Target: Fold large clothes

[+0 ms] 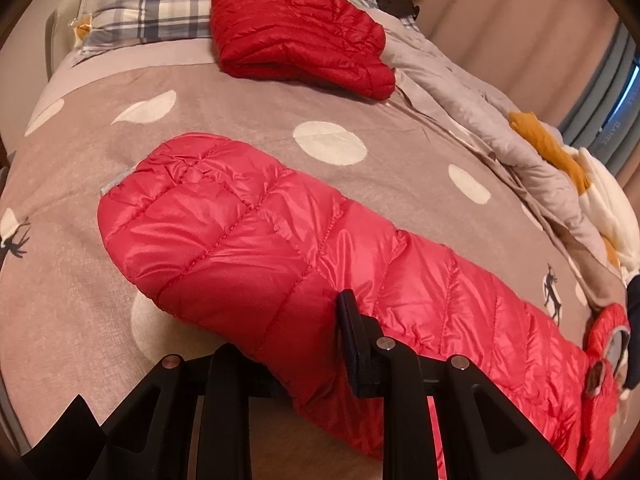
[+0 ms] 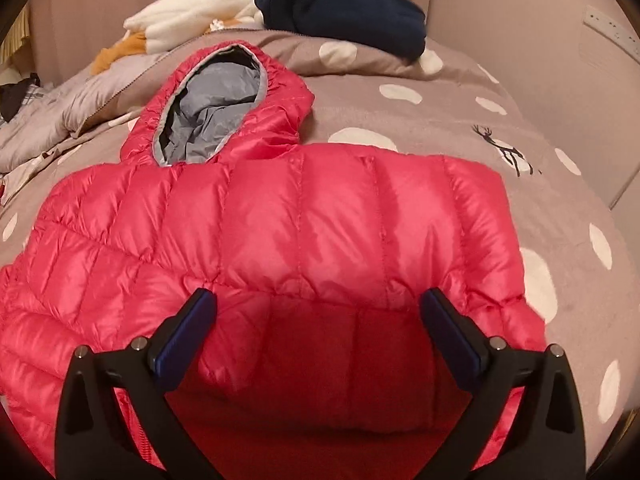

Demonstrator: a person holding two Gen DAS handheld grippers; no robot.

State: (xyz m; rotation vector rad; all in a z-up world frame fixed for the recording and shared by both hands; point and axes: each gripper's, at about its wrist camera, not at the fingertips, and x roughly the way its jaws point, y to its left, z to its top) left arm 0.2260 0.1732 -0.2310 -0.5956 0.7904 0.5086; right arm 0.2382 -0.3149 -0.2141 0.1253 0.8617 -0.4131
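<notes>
A red quilted down jacket (image 1: pixel 256 236) lies on the bed, folded into a long strip. In the right wrist view the same jacket (image 2: pixel 280 224) shows its chest and its grey-lined hood (image 2: pixel 212 116) at the far end. My left gripper (image 1: pixel 280 344) is over the jacket's near edge; only its right finger (image 1: pixel 352 344) shows, the other is hidden under the fabric. My right gripper (image 2: pixel 318 320) is open, its fingers standing wide apart over the jacket's near edge, with fabric bulging between them.
A second, darker red jacket (image 1: pixel 300 32) lies folded near the plaid pillows (image 1: pixel 152 12). A crumpled grey duvet (image 1: pixel 480 112) and orange-white plush (image 1: pixel 560 160) line the right side. A folded navy garment (image 2: pixel 344 16) lies beyond the hood. The bedcover (image 1: pixel 280 92) is taupe with white dots.
</notes>
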